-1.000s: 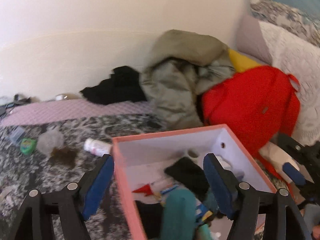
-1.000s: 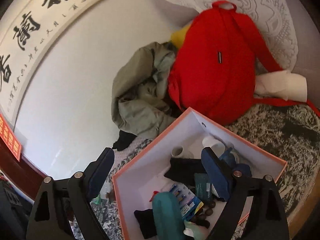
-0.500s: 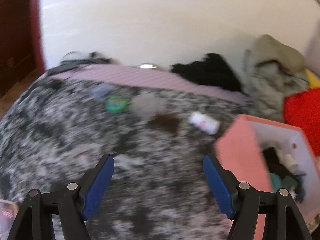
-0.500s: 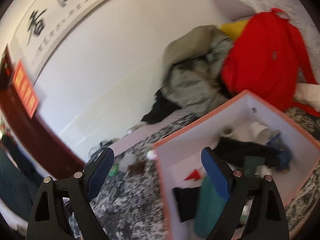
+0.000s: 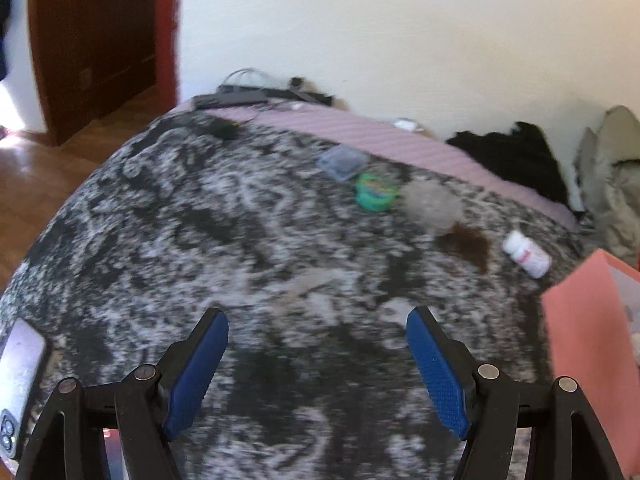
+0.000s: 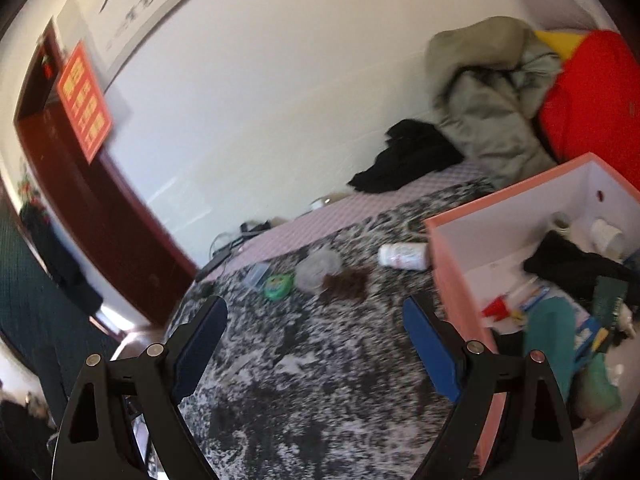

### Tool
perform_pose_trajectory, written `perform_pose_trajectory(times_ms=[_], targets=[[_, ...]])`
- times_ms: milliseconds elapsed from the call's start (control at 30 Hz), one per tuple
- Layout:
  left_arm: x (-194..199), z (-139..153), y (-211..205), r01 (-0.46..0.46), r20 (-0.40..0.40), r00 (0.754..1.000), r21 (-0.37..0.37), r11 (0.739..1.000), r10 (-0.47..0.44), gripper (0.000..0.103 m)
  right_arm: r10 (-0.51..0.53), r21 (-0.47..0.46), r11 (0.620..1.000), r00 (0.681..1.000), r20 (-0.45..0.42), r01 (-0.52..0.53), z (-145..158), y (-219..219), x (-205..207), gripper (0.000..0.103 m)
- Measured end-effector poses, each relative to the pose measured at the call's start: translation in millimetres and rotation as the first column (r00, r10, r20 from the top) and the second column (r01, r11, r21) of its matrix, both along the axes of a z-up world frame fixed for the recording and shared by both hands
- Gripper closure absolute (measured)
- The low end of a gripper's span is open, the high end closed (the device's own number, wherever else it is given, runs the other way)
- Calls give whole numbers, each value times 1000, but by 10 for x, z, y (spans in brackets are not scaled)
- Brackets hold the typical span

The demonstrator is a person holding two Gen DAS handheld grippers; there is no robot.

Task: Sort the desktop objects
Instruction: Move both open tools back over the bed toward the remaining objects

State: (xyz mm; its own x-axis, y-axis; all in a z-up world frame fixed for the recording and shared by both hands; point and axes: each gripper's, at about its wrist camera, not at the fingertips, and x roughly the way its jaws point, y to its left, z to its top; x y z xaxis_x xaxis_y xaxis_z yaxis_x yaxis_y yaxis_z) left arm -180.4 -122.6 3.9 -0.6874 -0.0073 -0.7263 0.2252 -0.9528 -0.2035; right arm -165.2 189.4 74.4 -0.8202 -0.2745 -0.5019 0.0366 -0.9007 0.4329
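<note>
While both hover over the bed (image 5: 240, 240):
Left claw (image 5: 317, 364): wide open, empty.
Right claw (image 6: 315, 354): wide open, empty.
White bottle (image 6: 403, 256): one o'clock.

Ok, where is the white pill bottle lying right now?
The white pill bottle lies on its side on the black-and-white blanket, just left of the pink box in the right wrist view, with a brown clump to its left.

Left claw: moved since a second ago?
Yes. The left claw swung left, away from the pink box, which now sits at the right edge of its view. It now points at bare patterned bedspread, open and empty.
</note>
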Motion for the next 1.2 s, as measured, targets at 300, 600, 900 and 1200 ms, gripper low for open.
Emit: perform_pose_trajectory(times_ms=[300, 600, 900, 1200], targets=[[-106, -178, -369, -38, 29, 999, 25, 999, 38, 26, 56, 20, 998, 998, 22, -56, -230, -449, -281, 11], [-508, -321, -512, -39, 52, 998, 48, 998, 36, 26, 81, 70, 994, 995, 57, -85, -438, -625, -642, 11], [-1068, -464, -290, 26, 59, 998, 70, 997, -30, 26, 60, 96, 993, 991, 121, -72, -685, -615, -1144, 9], [-1602, -706, 28, 106, 72, 991, 86, 991, -112, 25, 6, 174, 984, 976, 216, -44, -1246, -630, -1752, 9]])
